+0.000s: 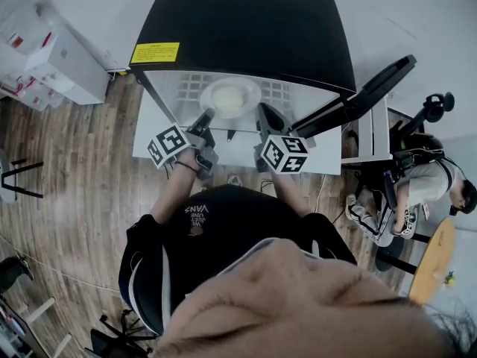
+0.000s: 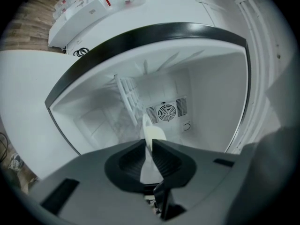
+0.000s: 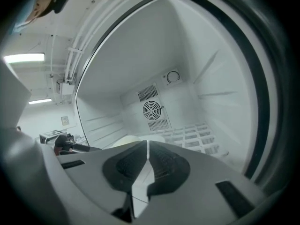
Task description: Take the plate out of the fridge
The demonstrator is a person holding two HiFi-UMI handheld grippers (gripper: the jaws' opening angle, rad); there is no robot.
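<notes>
A pale round plate lies on the wire shelf inside the open black fridge. My left gripper reaches in at the plate's left rim. In the left gripper view the plate shows edge-on between the jaws, and the left gripper is shut on its rim. My right gripper is at the plate's right side. In the right gripper view the right gripper is shut with nothing seen between the jaws. The plate lies just left of it over the wire shelf.
The fridge door stands open to the right. A fan vent sits on the fridge's back wall. White boxes stand at the left on the wooden floor. A person sits on a chair at the right.
</notes>
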